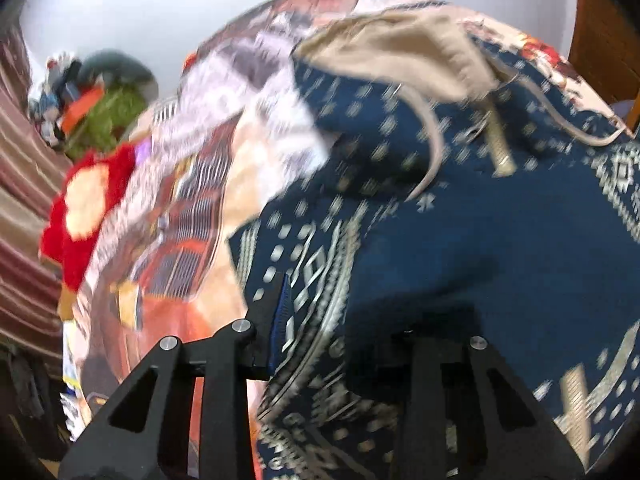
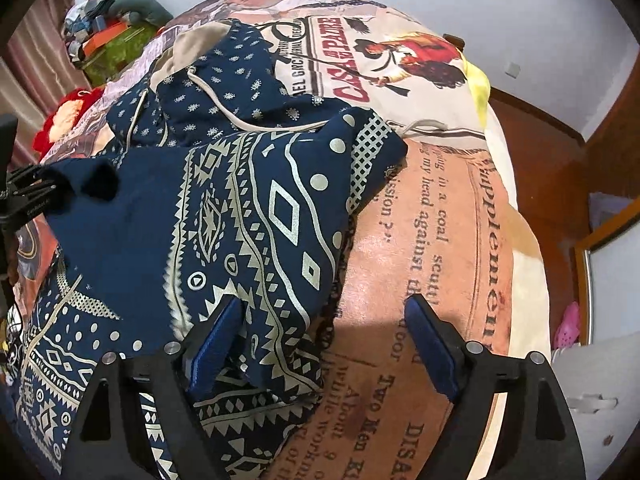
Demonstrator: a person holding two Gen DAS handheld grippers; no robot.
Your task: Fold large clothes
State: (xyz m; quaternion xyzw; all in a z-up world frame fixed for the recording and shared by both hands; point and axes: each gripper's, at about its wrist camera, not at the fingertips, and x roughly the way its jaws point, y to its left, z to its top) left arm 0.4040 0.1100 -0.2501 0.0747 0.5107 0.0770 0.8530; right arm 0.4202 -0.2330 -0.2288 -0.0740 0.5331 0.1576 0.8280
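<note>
Across the bedspread [image 2: 432, 216] lies one navy patterned hoodie [image 2: 224, 216], bunched, filling centre and left of the right wrist view; beige hood lining and two drawstrings sit upper left. Right gripper [image 2: 324, 328]: jaws wide apart, left finger [image 2: 218, 334] resting on the fabric, right finger over bare bedspread. Left gripper [image 1: 360, 320]: one finger [image 1: 276, 304] visible, the other buried under hoodie cloth, so cannot tell if clamped. Left view is motion-blurred; one red cushion [image 1: 86, 216] at left edge, clutter upper left unreadable.
</note>
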